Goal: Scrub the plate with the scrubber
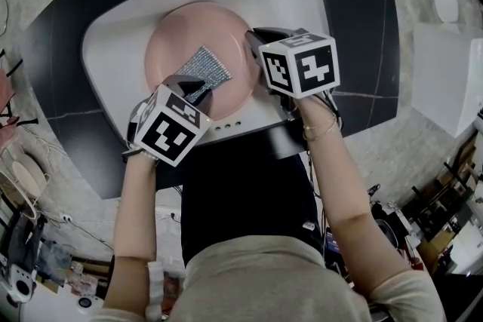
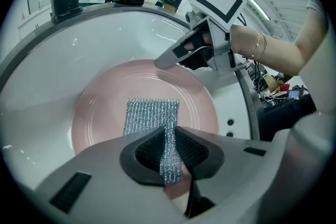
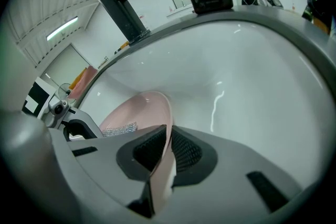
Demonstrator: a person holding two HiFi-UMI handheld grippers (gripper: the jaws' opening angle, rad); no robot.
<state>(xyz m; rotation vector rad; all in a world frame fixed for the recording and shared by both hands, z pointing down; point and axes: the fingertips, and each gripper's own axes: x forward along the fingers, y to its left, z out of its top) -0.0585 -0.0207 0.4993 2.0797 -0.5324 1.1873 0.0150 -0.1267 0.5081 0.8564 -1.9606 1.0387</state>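
Both tongs are busy. From the head view, my left tongs [image 1: 198, 92] pinch the silvery mesh scrubber [image 1: 205, 65], which lies flat on the round pink plate [image 1: 177, 34] in the white sink [image 1: 106, 41], toward its front edge. In the left gripper view, the jaws are closed on the near end of that soft, floppy strip. In the right gripper view, my right tongs [image 3: 167, 152] clamp the plate's thin rim. It looks glossy and stiff, and is likely slippery and breakable.
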